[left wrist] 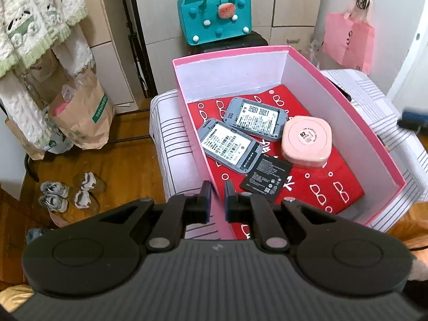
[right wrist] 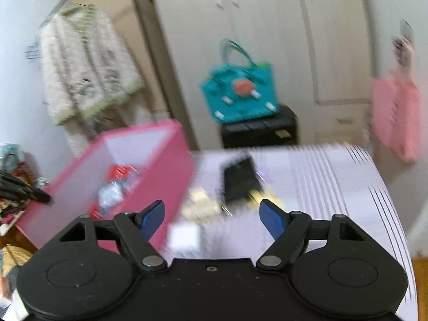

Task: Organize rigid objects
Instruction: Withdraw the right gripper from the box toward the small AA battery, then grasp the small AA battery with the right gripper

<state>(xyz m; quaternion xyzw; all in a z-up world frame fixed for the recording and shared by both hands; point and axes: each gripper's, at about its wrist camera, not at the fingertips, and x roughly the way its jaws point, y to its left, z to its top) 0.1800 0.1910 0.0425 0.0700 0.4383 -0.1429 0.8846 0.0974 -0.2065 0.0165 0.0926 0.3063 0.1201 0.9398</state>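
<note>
A pink box (left wrist: 230,52) stands on a striped cloth. Inside, on a red printed lining (left wrist: 321,187), lie two grey devices (left wrist: 230,144) (left wrist: 254,119), a pink rounded case (left wrist: 307,140) and a black battery (left wrist: 264,178). My left gripper (left wrist: 218,200) is shut on the box's near left wall, which runs between its fingers. The right wrist view is blurred. There my right gripper (right wrist: 211,214) stands open and holds nothing, just right of the pink box (right wrist: 176,160). Ahead of it on the cloth lie a black plug-like object (right wrist: 239,182), pale gold pieces (right wrist: 199,206) and a white square (right wrist: 184,236).
A teal felt bag (left wrist: 216,16) sits on a black stool (right wrist: 259,131) behind the table. A pink paper bag (left wrist: 347,40) hangs at the right. Brown paper bags (left wrist: 83,115) and shoes (left wrist: 67,195) are on the wooden floor at the left, under a hanging cardigan (left wrist: 40,21).
</note>
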